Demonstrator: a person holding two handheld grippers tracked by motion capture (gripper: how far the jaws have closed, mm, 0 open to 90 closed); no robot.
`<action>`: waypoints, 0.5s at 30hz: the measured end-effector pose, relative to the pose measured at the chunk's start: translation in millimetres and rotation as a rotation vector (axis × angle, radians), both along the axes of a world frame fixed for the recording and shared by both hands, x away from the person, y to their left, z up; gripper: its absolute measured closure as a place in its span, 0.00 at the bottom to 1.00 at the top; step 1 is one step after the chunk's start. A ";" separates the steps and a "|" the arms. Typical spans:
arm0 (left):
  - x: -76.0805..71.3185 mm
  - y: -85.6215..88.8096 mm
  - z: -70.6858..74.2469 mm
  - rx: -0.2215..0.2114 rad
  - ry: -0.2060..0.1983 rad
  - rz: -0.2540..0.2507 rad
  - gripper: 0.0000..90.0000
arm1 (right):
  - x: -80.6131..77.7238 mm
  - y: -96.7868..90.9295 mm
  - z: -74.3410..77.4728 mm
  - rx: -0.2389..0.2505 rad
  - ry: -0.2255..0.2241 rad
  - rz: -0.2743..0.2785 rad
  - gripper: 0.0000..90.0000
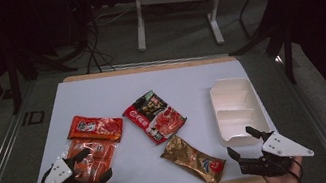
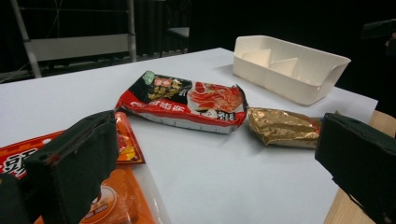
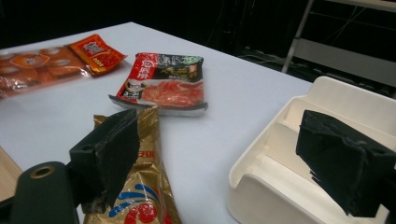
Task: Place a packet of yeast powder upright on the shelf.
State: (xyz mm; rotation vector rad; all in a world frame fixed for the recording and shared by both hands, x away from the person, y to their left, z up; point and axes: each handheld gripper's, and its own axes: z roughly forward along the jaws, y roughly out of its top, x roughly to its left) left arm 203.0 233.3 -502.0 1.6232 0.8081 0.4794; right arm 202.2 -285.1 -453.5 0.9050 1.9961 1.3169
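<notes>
I see both hand-held grippers gaping, empty: left hand-held gripper (image 1: pixel 94 165) over orange snack pack (image 1: pixel 92 157), right hand-held gripper (image 1: pixel 244 143) near gold packet (image 1: pixel 193 160) at surface's (image 1: pixel 100 90) 6 o'clock; packet light, crinkly, slippery — I'd pinch sealed end

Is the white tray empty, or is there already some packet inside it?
Empty. The tray shows bare white compartments with only its dividers in the high view and both gripper views; all the packets lie on the table outside it.

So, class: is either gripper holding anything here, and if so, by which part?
Nothing is held. The left gripper stands open over the orange packet, and the right gripper is open between the gold packet and the white tray.
</notes>
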 end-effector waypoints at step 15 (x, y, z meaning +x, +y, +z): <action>1.7 -0.1 0.0 -0.008 0.010 0.014 0.00 | 1.5 2.6 3.4 -0.023 0.000 0.007 0.15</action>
